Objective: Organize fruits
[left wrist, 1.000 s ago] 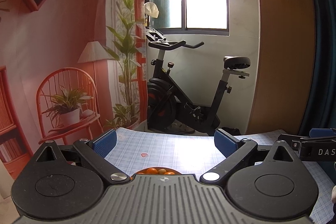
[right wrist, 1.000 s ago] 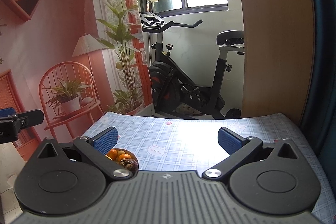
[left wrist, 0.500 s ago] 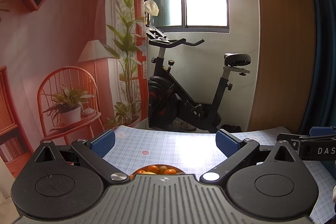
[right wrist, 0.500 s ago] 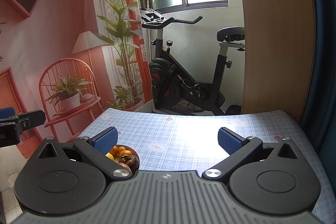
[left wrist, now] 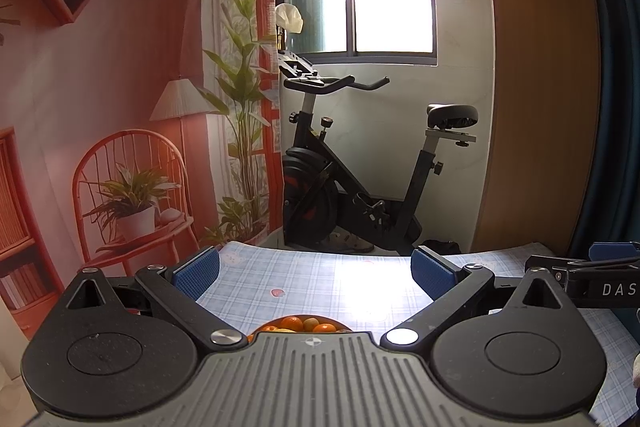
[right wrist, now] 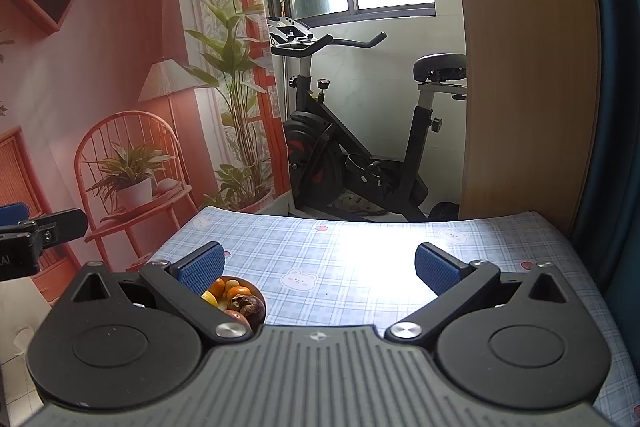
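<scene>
Two grippers over the checked tablecloth (right wrist: 352,259), both empty. Left gripper (left wrist: 316,273): fingers spread wide, fruit bowl (left wrist: 300,324) directly below, between them. Right gripper (right wrist: 320,267): fingers likewise wide apart; bowl just beside its left blue pad (right wrist: 202,267). Exercise bike (right wrist: 360,147) beyond the bowl, past the table's far edge.

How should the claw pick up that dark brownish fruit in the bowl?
Grip the dark fruit across its round sides, coming down from above. It sits on top of the pile by the bowl rim, beside the oranges, so a sideways approach would probably hit the rim.
</scene>
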Available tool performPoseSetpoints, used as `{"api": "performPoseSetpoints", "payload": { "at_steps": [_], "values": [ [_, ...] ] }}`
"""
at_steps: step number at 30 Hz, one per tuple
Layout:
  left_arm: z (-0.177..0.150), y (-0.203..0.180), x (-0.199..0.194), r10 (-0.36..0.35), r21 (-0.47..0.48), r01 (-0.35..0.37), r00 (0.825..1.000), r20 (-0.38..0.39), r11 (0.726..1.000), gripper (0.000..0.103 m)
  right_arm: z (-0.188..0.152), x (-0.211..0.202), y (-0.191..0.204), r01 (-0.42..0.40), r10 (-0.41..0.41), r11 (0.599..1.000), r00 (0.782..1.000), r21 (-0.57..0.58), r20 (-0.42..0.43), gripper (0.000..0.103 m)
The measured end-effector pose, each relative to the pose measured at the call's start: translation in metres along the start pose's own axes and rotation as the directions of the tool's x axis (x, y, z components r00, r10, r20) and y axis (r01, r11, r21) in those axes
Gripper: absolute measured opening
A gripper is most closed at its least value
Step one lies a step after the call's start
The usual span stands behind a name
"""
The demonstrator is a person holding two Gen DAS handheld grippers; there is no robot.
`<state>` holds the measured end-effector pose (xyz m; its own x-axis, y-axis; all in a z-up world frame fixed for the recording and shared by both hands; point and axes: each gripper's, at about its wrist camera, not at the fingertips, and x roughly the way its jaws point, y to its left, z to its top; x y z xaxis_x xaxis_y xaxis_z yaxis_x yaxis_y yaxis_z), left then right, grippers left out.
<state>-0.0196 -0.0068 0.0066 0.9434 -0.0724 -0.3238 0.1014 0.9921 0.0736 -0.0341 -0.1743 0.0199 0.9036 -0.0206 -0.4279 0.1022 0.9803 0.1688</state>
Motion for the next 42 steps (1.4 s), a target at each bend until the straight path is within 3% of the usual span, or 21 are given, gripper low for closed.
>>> {"api": "performPoseSetpoints", "payload": {
  "at_steps": [42],
  "values": [
    [-0.0007, 0.0054, -0.0015, -0.01, -0.022, 0.01, 1.0, -0.005, 1.0, 0.103, -0.0012, -0.0017, -0.0023, -0.009, 0.009, 1.0, 1.0, -0.014, -0.002, 0.103]
  ]
}}
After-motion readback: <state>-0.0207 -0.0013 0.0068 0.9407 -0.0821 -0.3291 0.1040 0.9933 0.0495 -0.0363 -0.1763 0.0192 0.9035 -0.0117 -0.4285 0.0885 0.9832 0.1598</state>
